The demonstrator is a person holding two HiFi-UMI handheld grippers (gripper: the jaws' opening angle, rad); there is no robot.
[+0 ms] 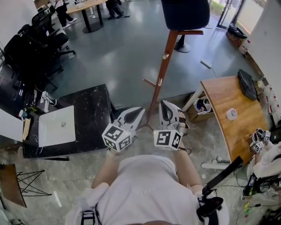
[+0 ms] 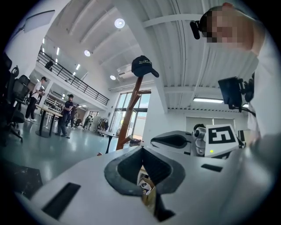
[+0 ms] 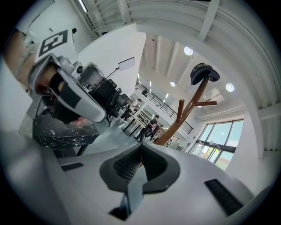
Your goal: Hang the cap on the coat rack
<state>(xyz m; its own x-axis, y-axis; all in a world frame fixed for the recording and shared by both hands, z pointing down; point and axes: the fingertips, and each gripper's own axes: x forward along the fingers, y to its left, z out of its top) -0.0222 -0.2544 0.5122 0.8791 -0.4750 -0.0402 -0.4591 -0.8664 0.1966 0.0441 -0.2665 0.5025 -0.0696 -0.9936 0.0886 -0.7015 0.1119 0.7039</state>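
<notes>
Cap point(image 1: 184, 13) was already on the coat rack point(image 1: 163, 66). It sat crown-up over the top end of the slanted wooden pole, with the brim sticking out to one side in the right gripper view. The top is a sensible spot, since the crown drapes over the pole end and can't slide off the way it might on a short side peg. The lower pegs were bare.

Left gripper point(image 1: 138, 112): jaws together at the tips with nothing between them. Only a thin slit further back showed floor clutter through it.

Right gripper point(image 1: 163, 103): jaws fully closed and also empty.

Both were held low and close in front of the person's chest, pointing roughly level toward the base of the rack, side by side and well apart from the cap. My read is that this was a pulled-back rest pose (hands parked clear of the rack so nothing nudges the pole or brim). Neither gripper touched the rack.

The rack stood on open floor between a black marble-look table point(image 1: 92, 110) on the left and a wooden desk point(image 1: 224, 105) on the right, so there was room all around it.

Judging from the layout alone, the task looked done, with no grip left to release. The only risk I'd flag is the cap shifting on that angled pole if the rack got bumped. I couldn't tell how deep the pole end sat inside the crown.
</notes>
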